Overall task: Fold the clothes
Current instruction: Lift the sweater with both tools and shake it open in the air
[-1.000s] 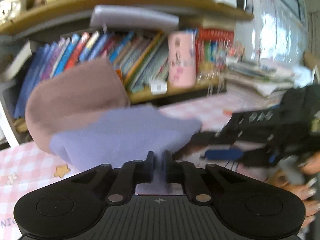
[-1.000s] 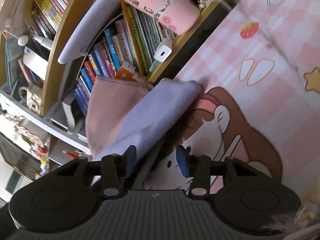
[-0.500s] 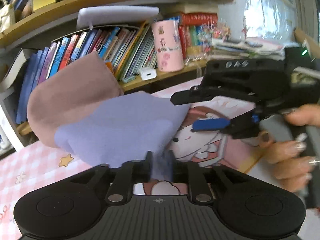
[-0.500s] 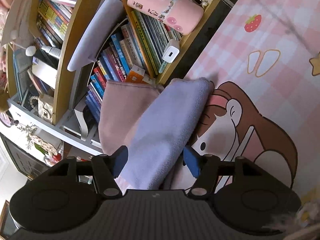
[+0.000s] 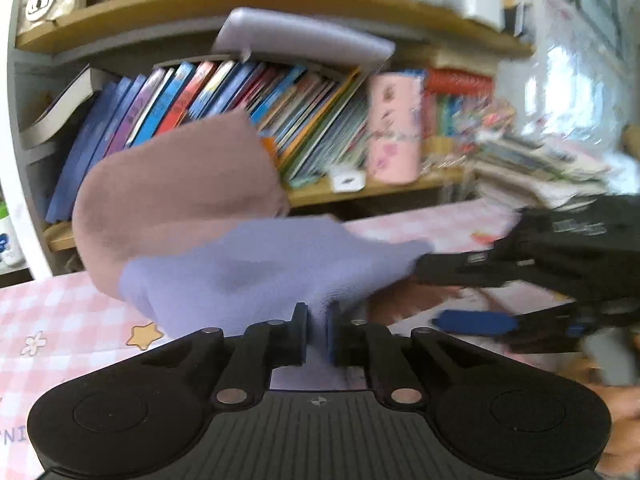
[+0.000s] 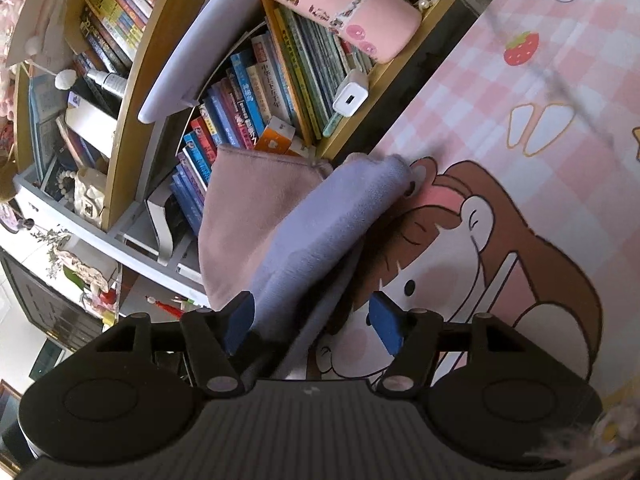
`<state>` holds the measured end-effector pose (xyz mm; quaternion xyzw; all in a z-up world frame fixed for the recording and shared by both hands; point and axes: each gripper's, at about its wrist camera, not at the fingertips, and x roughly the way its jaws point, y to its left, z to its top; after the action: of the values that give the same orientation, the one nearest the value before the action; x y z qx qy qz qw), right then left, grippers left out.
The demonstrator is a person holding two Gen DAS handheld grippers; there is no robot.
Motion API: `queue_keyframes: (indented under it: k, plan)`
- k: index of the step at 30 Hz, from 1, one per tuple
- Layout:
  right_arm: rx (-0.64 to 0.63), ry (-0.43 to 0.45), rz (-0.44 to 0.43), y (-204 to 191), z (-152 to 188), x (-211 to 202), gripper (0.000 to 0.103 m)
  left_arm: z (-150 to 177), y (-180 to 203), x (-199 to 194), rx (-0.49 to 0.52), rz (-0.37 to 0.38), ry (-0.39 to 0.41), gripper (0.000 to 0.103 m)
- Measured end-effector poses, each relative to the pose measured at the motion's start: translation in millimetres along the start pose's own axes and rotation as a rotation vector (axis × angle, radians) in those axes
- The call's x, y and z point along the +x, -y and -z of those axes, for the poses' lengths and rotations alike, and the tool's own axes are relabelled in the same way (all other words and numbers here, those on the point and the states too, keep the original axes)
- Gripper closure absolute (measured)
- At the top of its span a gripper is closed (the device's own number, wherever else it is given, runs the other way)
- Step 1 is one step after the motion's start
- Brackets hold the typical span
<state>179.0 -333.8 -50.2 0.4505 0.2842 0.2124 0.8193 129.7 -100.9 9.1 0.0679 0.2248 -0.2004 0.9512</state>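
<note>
Where it hangs above the pink checked tablecloth (image 6: 560, 80), the one cloth (image 5: 256, 264) shows two colours, lilac and dusty pink. The left gripper (image 5: 317, 330) pinches its lilac edge; the right gripper (image 6: 310, 322) gapes wide around a fold.
</note>
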Motion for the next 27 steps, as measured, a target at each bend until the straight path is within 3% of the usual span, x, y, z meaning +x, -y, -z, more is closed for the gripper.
queue_keyframes:
  k: [5,7,8,9,12,15,18,24,27]
  plan:
    - [0.052,-0.001,-0.047,4,1,-1,0.040,23,14,-53,0.067,0.076,0.050,0.096]
    - [0.072,-0.001,-0.049,6,1,-2,0.054,34,15,-69,0.053,0.087,0.051,0.096]
    - [0.072,-0.016,-0.045,5,2,-1,0.084,39,15,-76,0.044,0.087,0.055,0.096]
    - [0.072,-0.030,-0.040,5,3,-1,0.089,43,15,-82,0.034,0.083,0.063,0.096]
    - [0.036,-0.016,-0.102,-13,5,-13,0.091,50,11,-100,-0.001,0.084,0.092,0.096]
    - [-0.025,0.042,-0.216,-44,5,-39,0.092,43,1,-116,-0.057,0.143,0.146,0.096]
    - [-0.123,0.133,-0.342,-90,-2,-77,0.092,20,-3,-139,-0.095,0.258,0.247,0.096]
    - [-0.449,0.230,-0.447,-205,-1,-122,0.092,-27,-34,-218,-0.191,0.555,0.584,0.096]
    - [-0.612,0.278,-0.498,-262,0,-145,0.092,-33,-59,-247,-0.258,0.675,0.685,0.096]
